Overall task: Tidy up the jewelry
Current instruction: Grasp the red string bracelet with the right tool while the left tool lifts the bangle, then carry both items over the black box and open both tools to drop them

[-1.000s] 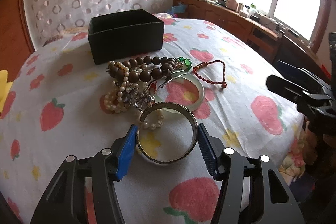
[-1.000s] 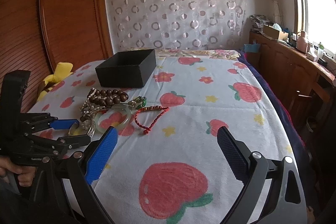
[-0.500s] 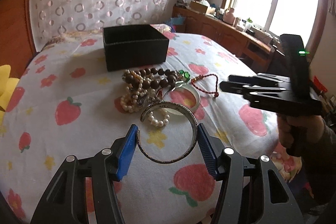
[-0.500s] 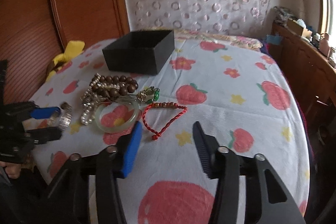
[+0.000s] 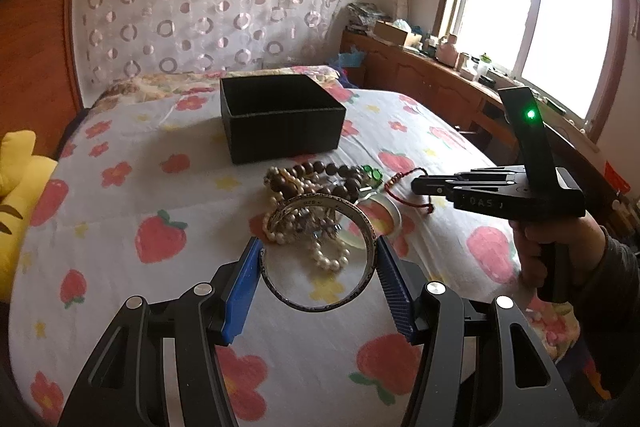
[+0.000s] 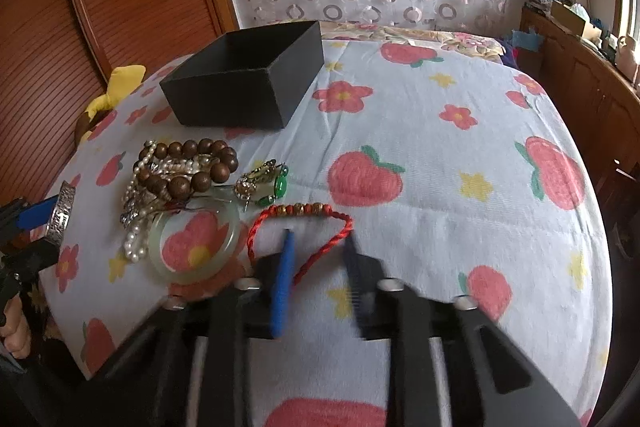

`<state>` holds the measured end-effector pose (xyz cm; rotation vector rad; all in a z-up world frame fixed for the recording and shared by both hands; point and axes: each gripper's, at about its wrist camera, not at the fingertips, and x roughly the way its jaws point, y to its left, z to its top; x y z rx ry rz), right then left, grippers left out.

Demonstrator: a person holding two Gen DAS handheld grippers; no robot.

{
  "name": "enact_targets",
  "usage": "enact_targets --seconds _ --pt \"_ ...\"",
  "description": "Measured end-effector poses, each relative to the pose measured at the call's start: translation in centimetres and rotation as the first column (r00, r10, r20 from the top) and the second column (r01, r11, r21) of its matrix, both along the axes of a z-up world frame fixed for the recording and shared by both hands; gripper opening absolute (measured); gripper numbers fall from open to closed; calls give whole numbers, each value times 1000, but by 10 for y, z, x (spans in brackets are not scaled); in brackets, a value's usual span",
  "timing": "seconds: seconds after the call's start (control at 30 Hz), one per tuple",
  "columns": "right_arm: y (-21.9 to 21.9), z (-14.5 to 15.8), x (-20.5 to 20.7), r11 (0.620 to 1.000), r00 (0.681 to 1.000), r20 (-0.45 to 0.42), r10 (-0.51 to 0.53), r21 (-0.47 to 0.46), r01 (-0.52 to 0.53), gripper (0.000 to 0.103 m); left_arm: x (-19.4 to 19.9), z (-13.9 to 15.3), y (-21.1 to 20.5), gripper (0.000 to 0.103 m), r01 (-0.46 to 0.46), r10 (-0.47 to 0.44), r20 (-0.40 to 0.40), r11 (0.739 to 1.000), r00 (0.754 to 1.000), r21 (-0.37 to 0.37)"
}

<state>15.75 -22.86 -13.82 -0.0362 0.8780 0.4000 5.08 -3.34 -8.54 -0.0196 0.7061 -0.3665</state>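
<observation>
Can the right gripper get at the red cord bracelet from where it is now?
Probably yes. The right gripper is right over the red cord bracelet, its jaws closing with the cord between them, and the jade bangle lies off to one side, out of the way.

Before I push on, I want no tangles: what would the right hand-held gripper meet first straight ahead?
Probably the red cord bracelet: the right hand-held gripper, jaws closing, points at its loop on the strawberry-print sheet. Depth is unclear.

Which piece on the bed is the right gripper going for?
Start at the black box on the strawberry sheet; the jewelry pile lies just in front of it. At the pile's window-side edge, beside the pale jade bangle, lies the red cord bracelet, the only red twisted loop, with small beads along one side.
</observation>
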Motion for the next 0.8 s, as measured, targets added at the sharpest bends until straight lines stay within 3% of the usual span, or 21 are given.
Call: enact_targets --seconds 0.03,0.5,0.8 --pt "0 1 1 1000 1000 1 1 3 -1 4 2 1 0 55 0 0 4 1000 1000 3" --pt "-9 64 -4 998 985 167 35 40 -43 3 41 22 0 55 -7 6 51 1000 999 25" --pt "5 89 21 997 972 229 56 47 -68 3 90 32 2 55 -36 32 67 998 997 55"
